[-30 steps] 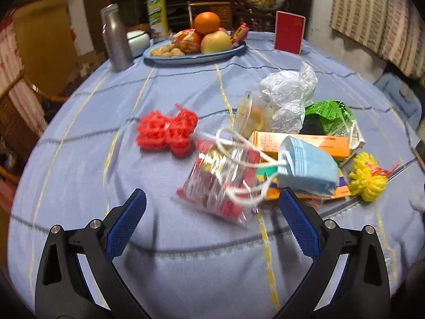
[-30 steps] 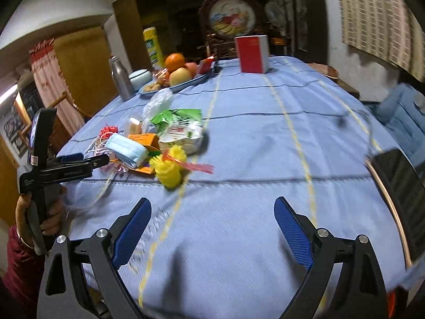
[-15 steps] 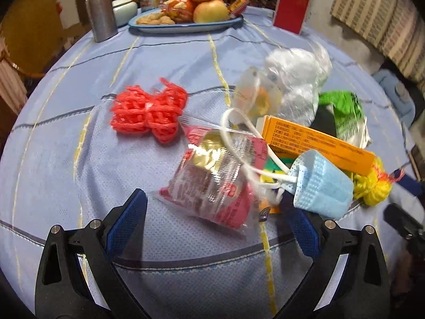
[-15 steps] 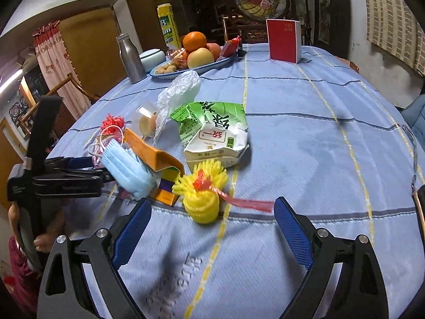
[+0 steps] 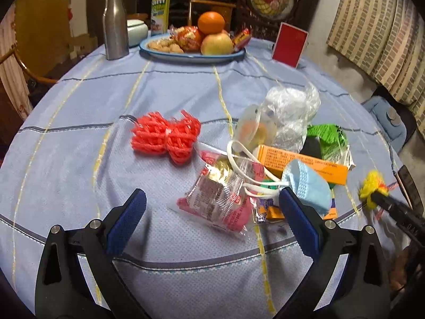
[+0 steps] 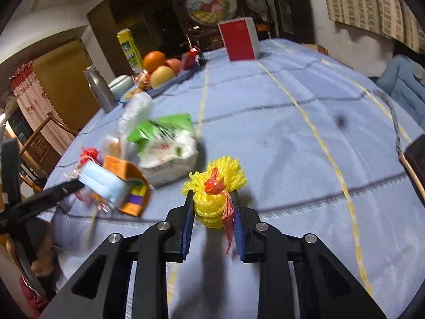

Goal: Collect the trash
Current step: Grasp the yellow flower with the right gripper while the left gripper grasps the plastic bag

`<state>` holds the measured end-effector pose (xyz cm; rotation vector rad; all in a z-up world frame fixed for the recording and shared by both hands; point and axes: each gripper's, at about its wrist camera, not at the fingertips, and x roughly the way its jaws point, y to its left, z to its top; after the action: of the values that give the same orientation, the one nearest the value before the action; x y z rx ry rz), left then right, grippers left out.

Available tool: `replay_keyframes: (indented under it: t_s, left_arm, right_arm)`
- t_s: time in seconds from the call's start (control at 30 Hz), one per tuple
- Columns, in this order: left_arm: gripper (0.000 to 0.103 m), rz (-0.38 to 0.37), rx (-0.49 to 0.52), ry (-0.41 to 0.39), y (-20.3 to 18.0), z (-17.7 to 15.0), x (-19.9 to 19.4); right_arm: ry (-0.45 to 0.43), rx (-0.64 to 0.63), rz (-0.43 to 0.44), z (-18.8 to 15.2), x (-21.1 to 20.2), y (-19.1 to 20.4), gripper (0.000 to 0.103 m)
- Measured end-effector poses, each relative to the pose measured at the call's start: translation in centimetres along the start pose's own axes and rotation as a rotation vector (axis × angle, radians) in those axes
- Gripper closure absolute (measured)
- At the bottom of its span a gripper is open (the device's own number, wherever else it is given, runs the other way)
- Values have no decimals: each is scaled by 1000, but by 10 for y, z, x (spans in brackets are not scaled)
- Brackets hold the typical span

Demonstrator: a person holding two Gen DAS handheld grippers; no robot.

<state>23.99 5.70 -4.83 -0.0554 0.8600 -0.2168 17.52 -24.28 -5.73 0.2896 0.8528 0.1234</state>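
Observation:
A heap of trash lies on the blue tablecloth (image 5: 79,138). It holds a red snack wrapper (image 5: 217,202), a blue face mask (image 5: 308,188), an orange box (image 5: 300,162), a clear plastic bag (image 5: 289,109) and a green packet (image 5: 329,138). A red foam net (image 5: 166,137) lies apart to the left. My left gripper (image 5: 212,204) is open, with the wrapper lying between its fingers, untouched. My right gripper (image 6: 212,199) is closing, and its blue pads press both sides of a yellow foam net (image 6: 215,175) with a red tie, right of the heap.
At the far side stand a fruit plate (image 5: 159,53), a metal bottle (image 5: 114,24), a yellow carton (image 5: 160,0) and a red box (image 5: 290,43). A dark flat device (image 6: 417,156) lies at the table's right edge. A hand (image 6: 39,263) holds the left gripper's handle.
My right gripper came forward and down over the yellow foam net and closed on it. My left gripper shifted a little and rolled, staying open over the wrapper.

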Motion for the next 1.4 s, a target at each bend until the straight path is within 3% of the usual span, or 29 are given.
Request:
replay_keyframes:
  t_s: [0.37, 0.6, 0.77, 1.0, 1.07, 1.17, 1.23, 1.3, 1.37, 1.4]
  left_arm:
    - [8, -18, -58, 67, 10, 3, 13]
    - [43, -88, -21, -10, 7, 2, -3]
    - [50, -161, -28, -36, 8, 2, -10]
    - [47, -271, -16, -94, 4, -1, -26]
    - [40, -284, -21, -109, 2, -3, -30]
    - [27, -400, -60, -93, -9, -11, -31]
    - [17, -569, -73, -115, -19, -17, -29]
    - [8, -679, -132, -101, -28, -18, -20]
    - [8, -633, -165, -29, -38, -13, -3]
    - [8, -564, -171, 11, -42, -10, 6]
  right_arm:
    - [16, -40, 37, -1, 2, 6, 74]
    - [10, -45, 38, -2, 0, 5, 74]
    - [11, -50, 42, -2, 1, 5, 74]
    - [14, -54, 47, -1, 2, 6, 74]
    - [18, -55, 47, -1, 3, 7, 74]
    - [19, -53, 50, -1, 4, 7, 74]
    - [16, -50, 54, -1, 3, 6, 74]
    - [7, -47, 58, -1, 2, 6, 74]
    - [2, -44, 59, -2, 1, 4, 74]
    - [2, -44, 61, -2, 1, 4, 74]
